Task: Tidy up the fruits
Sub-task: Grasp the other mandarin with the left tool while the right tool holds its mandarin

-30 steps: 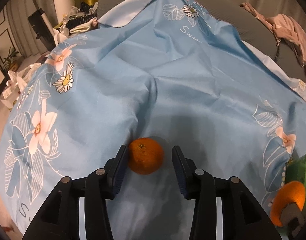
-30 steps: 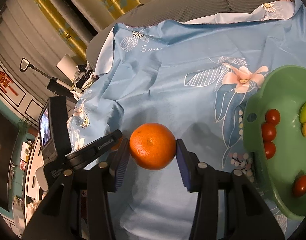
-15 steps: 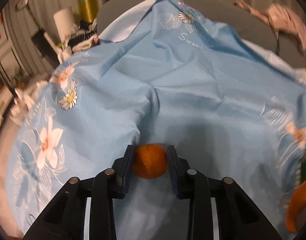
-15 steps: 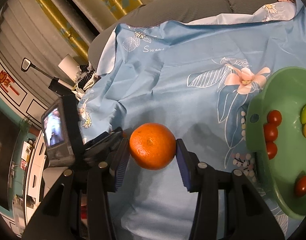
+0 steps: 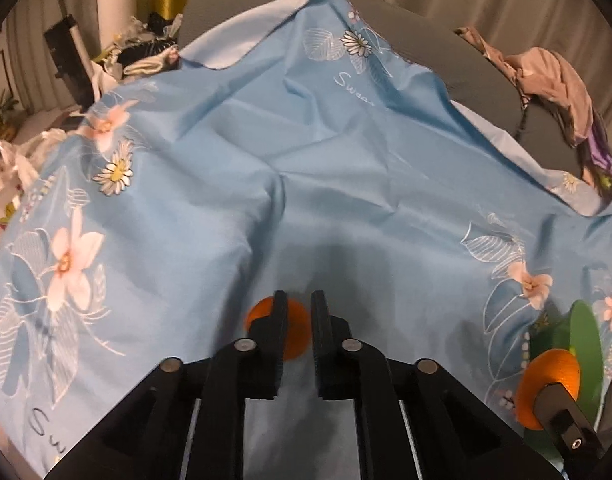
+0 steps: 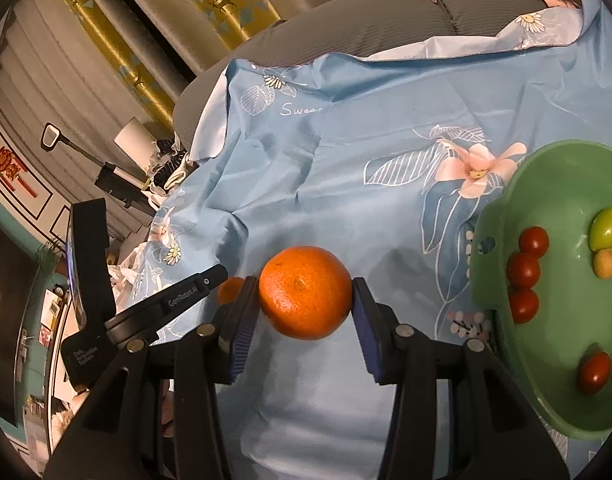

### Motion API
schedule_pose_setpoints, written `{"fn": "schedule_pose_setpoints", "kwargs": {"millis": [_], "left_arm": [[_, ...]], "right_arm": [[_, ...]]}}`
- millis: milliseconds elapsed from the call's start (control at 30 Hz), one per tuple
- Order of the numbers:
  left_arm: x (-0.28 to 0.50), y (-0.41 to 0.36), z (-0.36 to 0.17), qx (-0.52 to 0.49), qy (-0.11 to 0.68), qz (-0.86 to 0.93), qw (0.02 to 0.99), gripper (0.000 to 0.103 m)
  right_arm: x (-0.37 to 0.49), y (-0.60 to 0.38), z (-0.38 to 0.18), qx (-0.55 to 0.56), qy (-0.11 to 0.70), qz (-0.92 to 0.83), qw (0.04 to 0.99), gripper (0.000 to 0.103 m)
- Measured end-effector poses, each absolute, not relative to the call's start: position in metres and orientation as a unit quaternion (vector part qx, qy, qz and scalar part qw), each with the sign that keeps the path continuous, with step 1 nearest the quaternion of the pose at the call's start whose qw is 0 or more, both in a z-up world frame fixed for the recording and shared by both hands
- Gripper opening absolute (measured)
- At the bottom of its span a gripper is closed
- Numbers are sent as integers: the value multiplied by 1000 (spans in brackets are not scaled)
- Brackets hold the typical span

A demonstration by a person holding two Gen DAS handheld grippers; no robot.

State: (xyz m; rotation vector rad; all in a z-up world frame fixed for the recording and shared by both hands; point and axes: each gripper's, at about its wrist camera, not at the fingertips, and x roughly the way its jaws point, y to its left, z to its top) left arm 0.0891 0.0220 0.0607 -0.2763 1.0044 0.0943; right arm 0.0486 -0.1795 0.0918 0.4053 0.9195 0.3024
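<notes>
A small orange (image 5: 257, 313) lies on the blue flowered cloth (image 5: 346, 184). My left gripper (image 5: 299, 312) hovers just over it. Its jaws are closing to a narrow gap, and the fruit shows behind and beside the left finger, not pinched between the pads. From the right wrist view, that small orange (image 6: 230, 290) sits by the tip of a left finger (image 6: 185, 296). My right gripper (image 6: 306, 304) is shut on a large orange (image 6: 306, 292), held above the cloth left of the green bowl (image 6: 494, 248). The same large orange (image 5: 554, 372) appears at the lower right of the left wrist view.
The green bowl holds several cherry tomatoes (image 6: 524, 270) and small green and yellow fruits (image 6: 605, 229). A grey cushion (image 6: 366, 28) with crumpled clothes (image 5: 554, 76) lies beyond the cloth. Clutter and a white roll (image 5: 113, 12) stand off the far left edge.
The left jaws have narrowed from wide around the small orange to a slim gap. The orange is no longer between the pads but behind the left finger. The right gripper has kept still.
</notes>
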Motion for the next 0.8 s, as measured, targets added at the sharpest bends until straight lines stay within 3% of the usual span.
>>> {"fn": "schedule_pose_setpoints", "kwargs": {"millis": [67, 233, 367, 800], "left_arm": [[88, 24, 57, -128, 492, 48, 860, 25], [88, 32, 43, -139, 522, 66, 839, 27], [95, 30, 41, -152, 516, 68, 840, 35], [114, 16, 16, -138, 515, 63, 844, 38]], "right_arm": [[48, -180, 93, 193, 438, 146, 866, 47], [46, -181, 95, 195, 434, 146, 867, 47], [46, -181, 97, 196, 432, 147, 868, 47], [47, -180, 98, 194, 431, 149, 868, 47]]}}
